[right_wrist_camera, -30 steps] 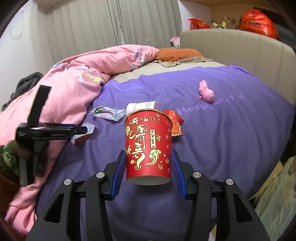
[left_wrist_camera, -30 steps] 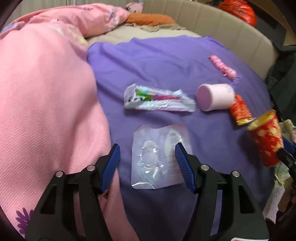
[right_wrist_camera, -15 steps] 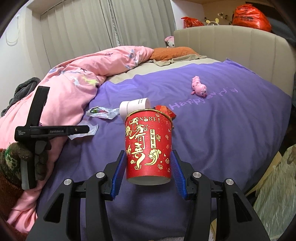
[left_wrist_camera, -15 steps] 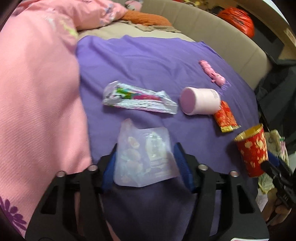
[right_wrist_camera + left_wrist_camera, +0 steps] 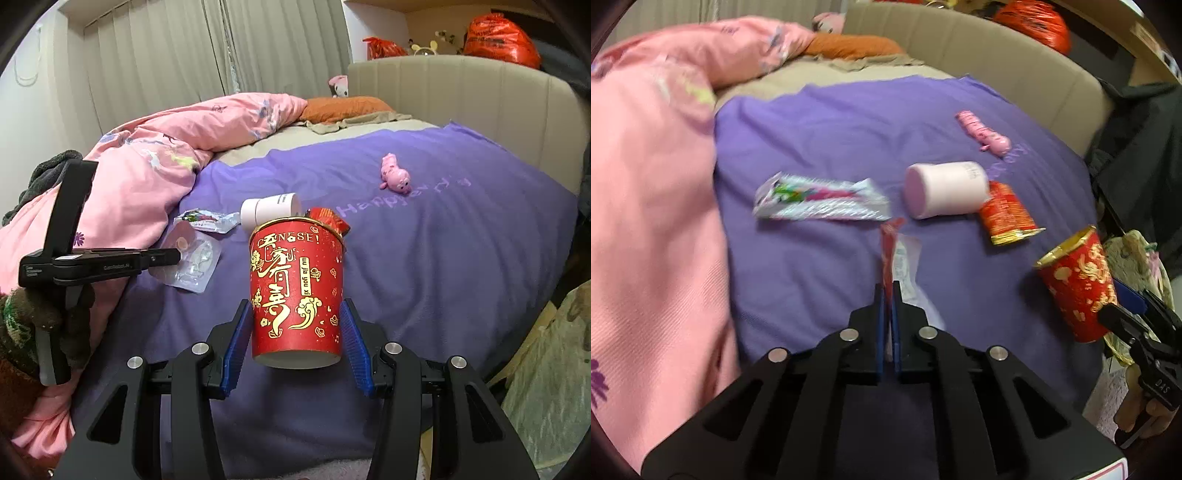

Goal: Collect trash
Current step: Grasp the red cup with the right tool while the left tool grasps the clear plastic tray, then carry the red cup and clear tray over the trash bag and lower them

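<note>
Trash pickup approx. half done: left hand-held gripper [image 5: 886, 291] is clamped on a clear plastic wrapper [image 5: 194, 260], lifted off the bed [image 5: 820, 122]; right hand-held gripper [image 5: 297, 334] holds the red cup [image 5: 297, 284]. Ahead of the left one, foil wrapper [image 5: 820, 199], pink cup [image 5: 945, 188] & red packet [image 5: 1006, 214] remain.

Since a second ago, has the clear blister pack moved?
Yes. The clear blister pack is off the purple blanket, pinched on edge in the left gripper.

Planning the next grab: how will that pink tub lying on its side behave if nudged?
The pink tub is round and lies sideways, so it probably rolls when pushed. It leans against the red snack packet, which may block one direction. The soft purple blanket likely damps rolling.
</note>
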`<move>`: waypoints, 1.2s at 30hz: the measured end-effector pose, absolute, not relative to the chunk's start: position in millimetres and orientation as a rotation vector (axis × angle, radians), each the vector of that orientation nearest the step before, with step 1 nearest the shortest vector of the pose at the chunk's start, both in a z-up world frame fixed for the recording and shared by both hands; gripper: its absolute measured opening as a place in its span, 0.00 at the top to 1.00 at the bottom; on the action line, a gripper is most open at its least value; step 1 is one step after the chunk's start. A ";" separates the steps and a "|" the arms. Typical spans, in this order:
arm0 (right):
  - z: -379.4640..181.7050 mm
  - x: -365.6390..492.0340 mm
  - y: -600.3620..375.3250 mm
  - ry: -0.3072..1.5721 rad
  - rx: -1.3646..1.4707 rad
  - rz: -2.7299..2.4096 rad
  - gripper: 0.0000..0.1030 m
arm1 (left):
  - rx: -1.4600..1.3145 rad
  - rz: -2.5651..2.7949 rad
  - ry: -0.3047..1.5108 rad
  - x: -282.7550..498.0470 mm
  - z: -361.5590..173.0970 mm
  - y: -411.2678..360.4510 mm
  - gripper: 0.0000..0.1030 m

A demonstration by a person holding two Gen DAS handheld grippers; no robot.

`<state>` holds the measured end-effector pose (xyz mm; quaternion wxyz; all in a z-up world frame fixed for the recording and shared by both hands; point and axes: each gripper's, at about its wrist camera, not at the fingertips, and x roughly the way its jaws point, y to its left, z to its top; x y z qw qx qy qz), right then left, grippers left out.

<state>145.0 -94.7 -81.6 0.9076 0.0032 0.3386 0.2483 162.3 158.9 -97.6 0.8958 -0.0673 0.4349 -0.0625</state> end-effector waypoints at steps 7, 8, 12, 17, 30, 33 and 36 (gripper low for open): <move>-65.9 133.2 -114.9 0.637 0.027 0.484 0.55 | -0.048 -0.140 0.792 148.9 -59.7 122.9 0.98; -63.2 131.1 -119.7 0.626 0.033 0.478 0.55 | -0.040 -0.140 0.783 147.8 -56.0 118.6 0.98; -52.9 124.1 -138.5 0.583 0.052 0.452 0.55 | -0.012 -0.149 0.737 142.5 -35.2 96.4 0.98; -39.5 111.4 -161.6 0.526 0.064 0.418 0.55 | 0.014 -0.185 0.697 137.2 -14.2 67.6 0.98; 17.6 57.6 -260.8 0.357 -0.007 0.243 0.55 | 0.035 -0.463 0.619 125.1 36.2 -53.0 0.98; 30.0 46.2 -295.4 0.328 -0.023 0.171 0.55 | 0.058 -0.544 0.613 125.8 42.1 -93.1 0.98; 35.6 34.6 -332.9 0.320 -0.033 0.077 0.55 | 0.091 -0.609 0.604 126.2 43.4 -131.7 0.98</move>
